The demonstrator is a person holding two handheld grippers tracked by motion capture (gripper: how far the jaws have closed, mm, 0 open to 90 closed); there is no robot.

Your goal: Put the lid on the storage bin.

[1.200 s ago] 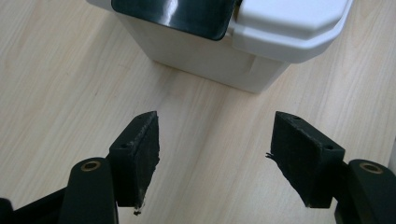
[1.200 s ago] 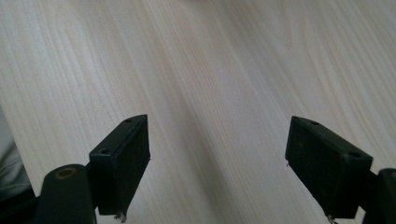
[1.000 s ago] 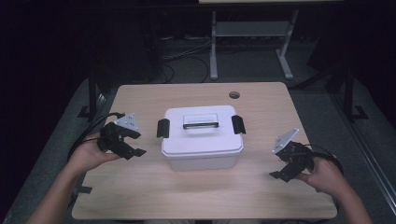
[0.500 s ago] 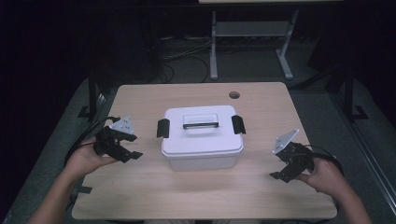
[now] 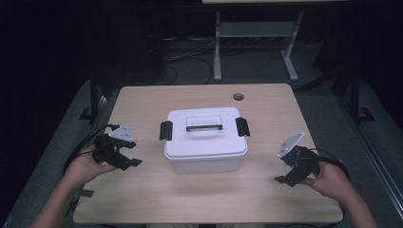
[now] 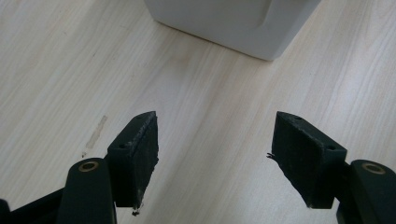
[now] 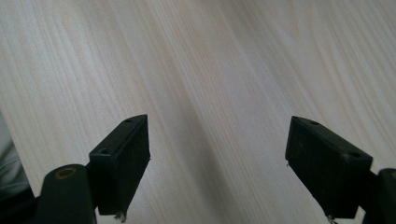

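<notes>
While both grippers, left gripper (image 5: 127,159) and right gripper (image 5: 286,175), hover with jaws apart and empty, the white box (image 5: 205,142) looks rigid, smooth, probably light; best gripped at its black side latches (image 5: 166,130)

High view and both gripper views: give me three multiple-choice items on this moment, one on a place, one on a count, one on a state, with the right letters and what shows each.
1. Where does the white box stand?
A. Mid-table, between the two grippers
B. At the table's far right corner
C. On the floor

2. How many black latches show on the box?
A. None
B. Two
C. Four

3. How do the left gripper's jaws stand?
A. Clamped on the lid handle
B. Shut on nothing
C. Open, with bare table between them

Answers:
1 A: in the high view the box sits on the wooden table, with the left gripper on one side and the right gripper on the other.
2 B: one latch on the left end and one on the right.
3 C: the left gripper view shows the pads wide apart over wood.
</notes>
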